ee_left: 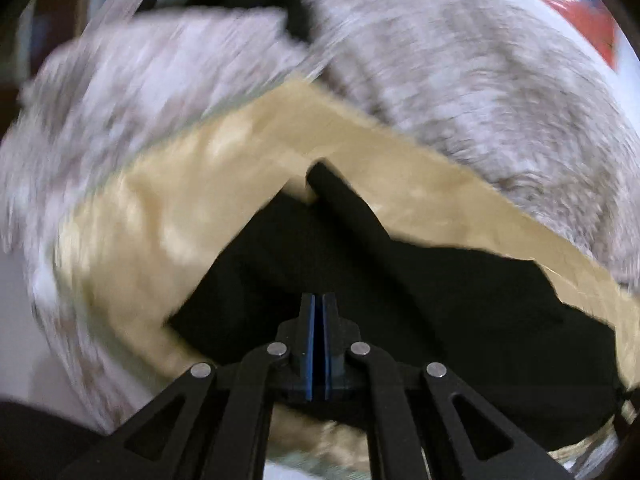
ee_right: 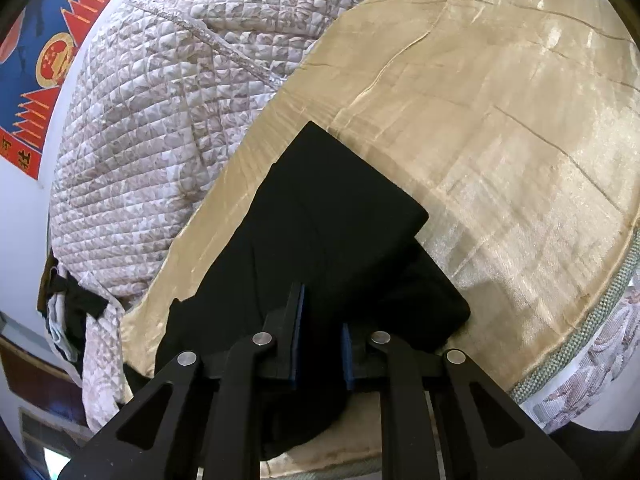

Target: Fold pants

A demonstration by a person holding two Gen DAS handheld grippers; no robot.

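Black pants folded on tan sheet, bare room rightward (quilt left)

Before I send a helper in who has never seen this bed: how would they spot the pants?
Find the bed with the gold sheet, bordered by a quilted floral blanket. The pants lie on the sheet near its edge, partly folded. They are the only plain black thing on the gold cloth.
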